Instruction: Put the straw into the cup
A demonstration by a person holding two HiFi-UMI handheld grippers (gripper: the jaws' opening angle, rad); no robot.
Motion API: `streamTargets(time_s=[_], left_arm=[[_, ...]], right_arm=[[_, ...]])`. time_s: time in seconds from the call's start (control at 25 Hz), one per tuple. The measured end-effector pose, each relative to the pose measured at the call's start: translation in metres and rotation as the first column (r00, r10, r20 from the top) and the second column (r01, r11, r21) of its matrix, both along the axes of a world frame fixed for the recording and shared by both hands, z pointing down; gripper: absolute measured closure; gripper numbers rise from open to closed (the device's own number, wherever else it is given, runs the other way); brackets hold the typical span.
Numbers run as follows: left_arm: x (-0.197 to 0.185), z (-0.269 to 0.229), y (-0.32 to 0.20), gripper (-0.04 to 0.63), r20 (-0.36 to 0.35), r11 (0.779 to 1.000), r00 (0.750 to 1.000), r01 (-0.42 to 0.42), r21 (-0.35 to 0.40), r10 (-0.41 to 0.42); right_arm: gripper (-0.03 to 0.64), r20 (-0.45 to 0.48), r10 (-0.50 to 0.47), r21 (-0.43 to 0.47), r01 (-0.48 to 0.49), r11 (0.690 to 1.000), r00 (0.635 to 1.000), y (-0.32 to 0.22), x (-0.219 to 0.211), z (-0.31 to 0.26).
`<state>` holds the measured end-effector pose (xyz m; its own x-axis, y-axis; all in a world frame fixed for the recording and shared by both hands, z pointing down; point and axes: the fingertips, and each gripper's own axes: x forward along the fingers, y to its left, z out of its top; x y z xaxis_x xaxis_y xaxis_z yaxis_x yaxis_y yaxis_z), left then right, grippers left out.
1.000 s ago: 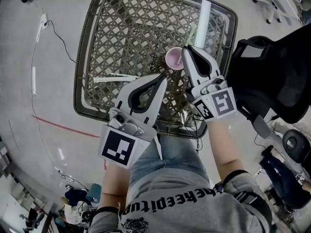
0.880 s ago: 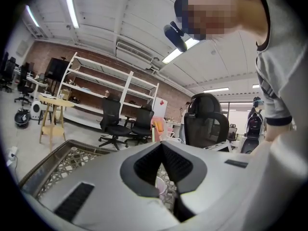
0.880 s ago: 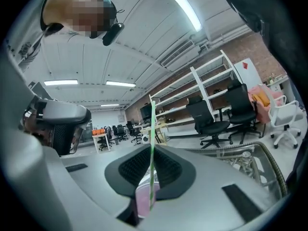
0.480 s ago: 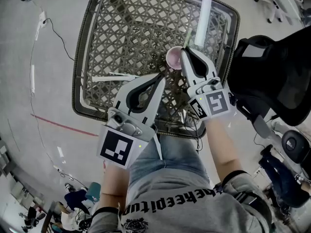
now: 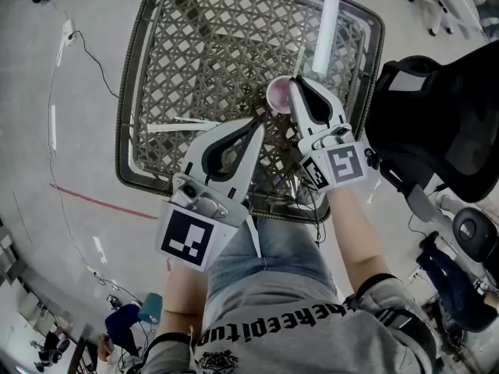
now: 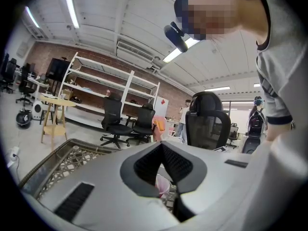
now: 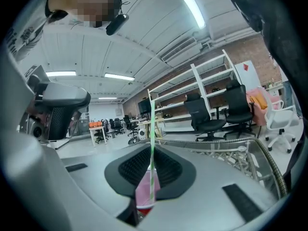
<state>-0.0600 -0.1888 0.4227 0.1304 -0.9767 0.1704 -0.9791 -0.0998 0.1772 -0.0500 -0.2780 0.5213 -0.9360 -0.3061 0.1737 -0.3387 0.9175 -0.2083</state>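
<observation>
Pinching straw (image 7: 152, 143) upright in right gripper (image 5: 298, 84), right at rim of pink cup (image 5: 277, 93) on wicker desk (image 5: 203, 45), vertical for straight drop-in. Cannot tell whether tip already inside. Parking left gripper (image 5: 259, 125) pressed closed, empty, just short of cup, likely ready to steady it.

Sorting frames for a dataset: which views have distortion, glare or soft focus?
Head view: sharp, evenly lit, fisheye bows the table rim. Left gripper view: dark round vignette, ceiling light blown out. Right gripper view: same vignette, cup behind the straw looks soft.
</observation>
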Motion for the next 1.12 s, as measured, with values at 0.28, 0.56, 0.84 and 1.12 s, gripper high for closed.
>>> streamTargets(time_s=[0.28, 0.56, 0.84, 1.12], left_arm=[[-0.001, 0.0, 0.0, 0.578, -0.001, 1.0, 1.0, 0.0, -0.001, 0.0], [-0.001, 0.0, 0.001, 0.578, 0.001, 1.0, 1.0, 0.002, -0.003, -0.002], [0.001, -0.002, 0.002, 0.578, 0.006, 1.0, 1.0, -0.001, 0.004, 0.0], [0.004, -0.013, 0.006, 0.578, 0.019, 1.0, 1.0, -0.011, 0.021, 0.011]], right_arm=[[0.569, -0.011, 0.005, 0.013, -0.005, 1.0, 1.0, -0.001, -0.001, 0.002], [0.568, -0.02, 0.011, 0.023, -0.01, 1.0, 1.0, -0.001, 0.0, 0.002], [0.568, -0.018, 0.007, 0.021, -0.007, 1.0, 1.0, 0.002, 0.002, 0.0], [0.62, -0.007, -0.022, 0.011, 0.022, 1.0, 1.0, 0.014, 0.004, -0.019]])
